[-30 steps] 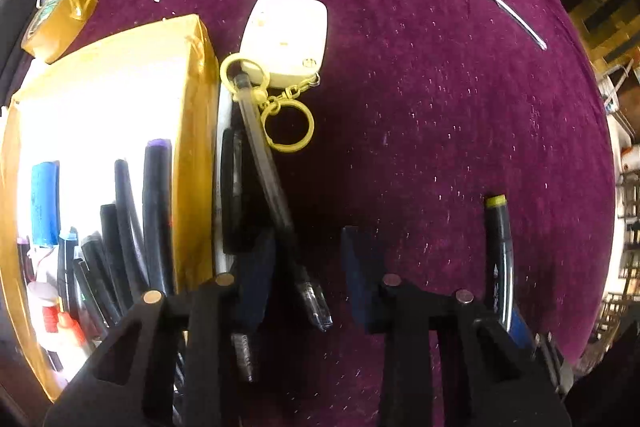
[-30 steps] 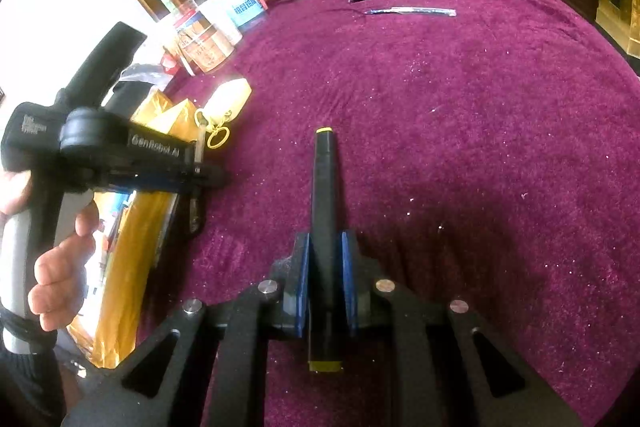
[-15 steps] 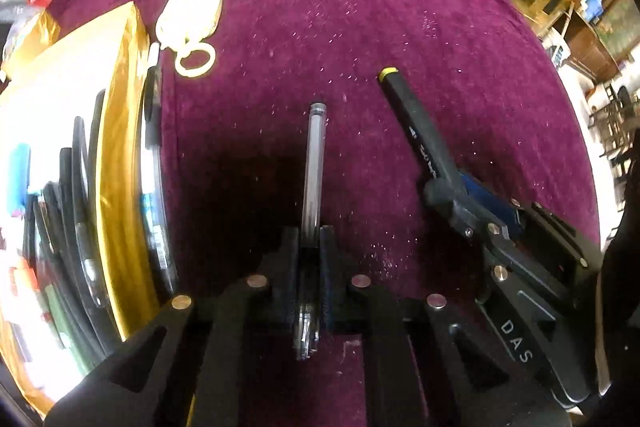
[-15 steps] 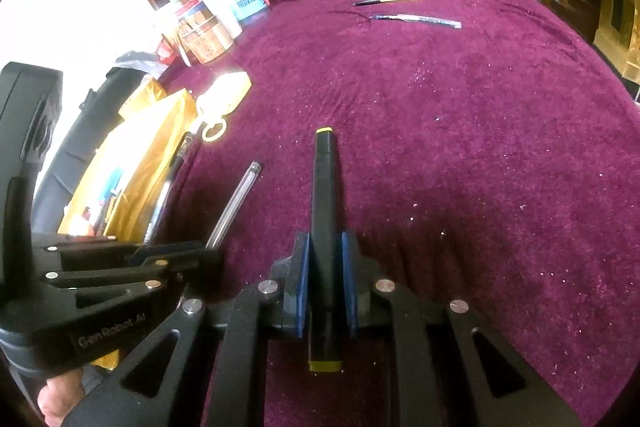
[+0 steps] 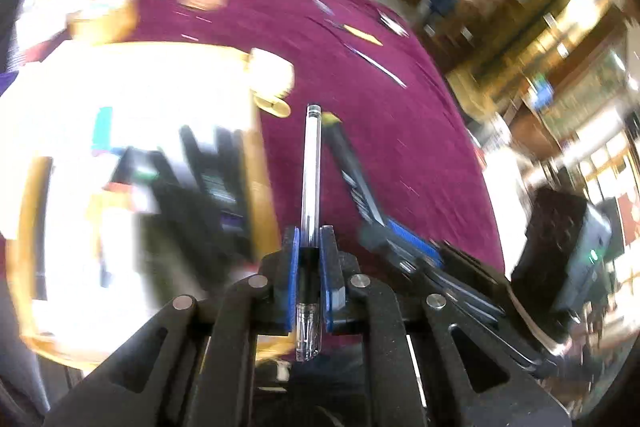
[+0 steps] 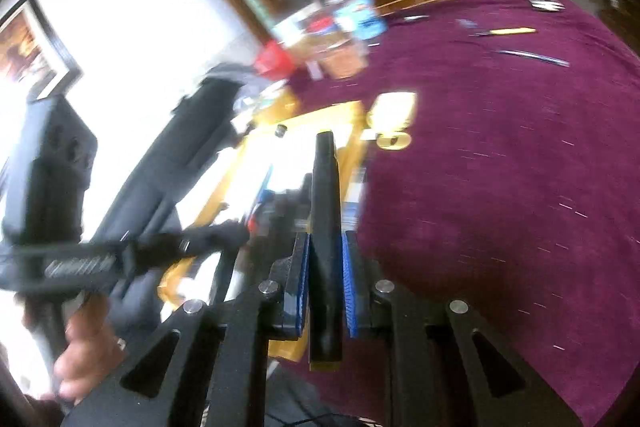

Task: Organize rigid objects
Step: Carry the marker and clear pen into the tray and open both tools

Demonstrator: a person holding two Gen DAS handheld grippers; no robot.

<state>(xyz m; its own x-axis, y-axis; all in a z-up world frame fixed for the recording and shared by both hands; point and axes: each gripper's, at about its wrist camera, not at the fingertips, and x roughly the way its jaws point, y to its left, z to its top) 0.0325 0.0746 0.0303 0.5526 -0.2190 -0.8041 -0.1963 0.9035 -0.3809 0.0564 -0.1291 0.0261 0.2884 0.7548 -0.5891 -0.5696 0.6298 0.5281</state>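
My left gripper (image 5: pixel 308 247) is shut on a clear plastic pen (image 5: pixel 311 171), held above the table beside the yellow-rimmed tray (image 5: pixel 260 163) of dark pens. My right gripper (image 6: pixel 326 251) is shut on a black marker (image 6: pixel 326 195) with yellow ends, lifted near the tray's right edge (image 6: pixel 352 131). The right gripper and its marker (image 5: pixel 352 171) show just right of the clear pen in the left wrist view. The left gripper's body (image 6: pixel 80 259) and the hand holding it show at the left of the right wrist view. Both views are motion-blurred.
A cream key fob with yellow rings (image 5: pixel 272 75) (image 6: pixel 392 115) lies by the tray's far corner on the purple cloth (image 6: pixel 500 187). Loose pens (image 6: pixel 532 57) lie at the far side. Jars and packets (image 6: pixel 344 39) stand at the back left.
Both grippers have lifted with their pens and swung left toward the tray. One second ago the left gripper was open around the clear pen; it has since shut on it.
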